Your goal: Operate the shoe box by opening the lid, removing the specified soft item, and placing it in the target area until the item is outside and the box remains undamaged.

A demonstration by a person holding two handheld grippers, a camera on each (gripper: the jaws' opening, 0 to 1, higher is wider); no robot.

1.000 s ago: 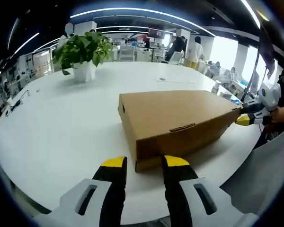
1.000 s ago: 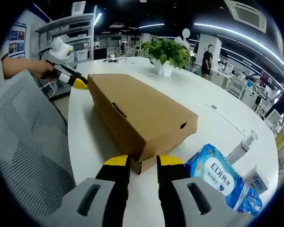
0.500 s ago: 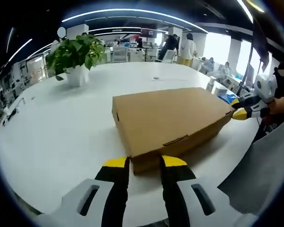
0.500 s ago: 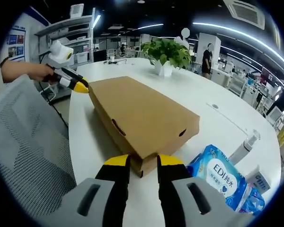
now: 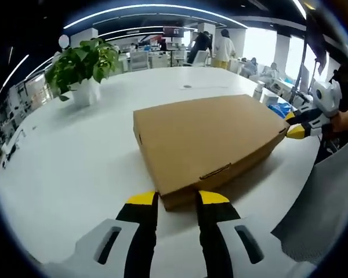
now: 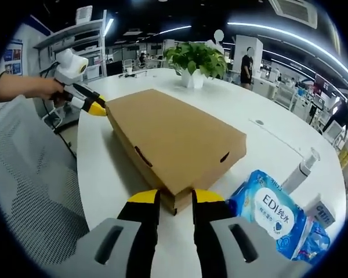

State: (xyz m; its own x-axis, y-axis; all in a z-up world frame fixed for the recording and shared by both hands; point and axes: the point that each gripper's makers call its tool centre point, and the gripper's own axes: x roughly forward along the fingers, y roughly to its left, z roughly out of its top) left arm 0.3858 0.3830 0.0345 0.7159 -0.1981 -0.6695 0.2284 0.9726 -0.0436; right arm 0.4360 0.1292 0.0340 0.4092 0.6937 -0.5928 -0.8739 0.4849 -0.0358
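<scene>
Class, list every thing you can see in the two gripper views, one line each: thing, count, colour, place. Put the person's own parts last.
Shoe box: one, brown cardboard, lid shut, lying on the table between the two grippers.
Table: one, white, under the box.
Potted plant: one, green leaves in a white pot, on the table beyond the box.
Tissue pack: one, blue and white, on the table beside the box.
Pump bottle: one, white, on the table behind the tissue pack.
Mesh chair: one, grey, at the table's edge.
People: several, standing far off in the office.
Left gripper: one, black with yellow tips, at one box corner.
Right gripper: one, same colours, at the opposite corner.
Hand: one, holding the left gripper.
</scene>
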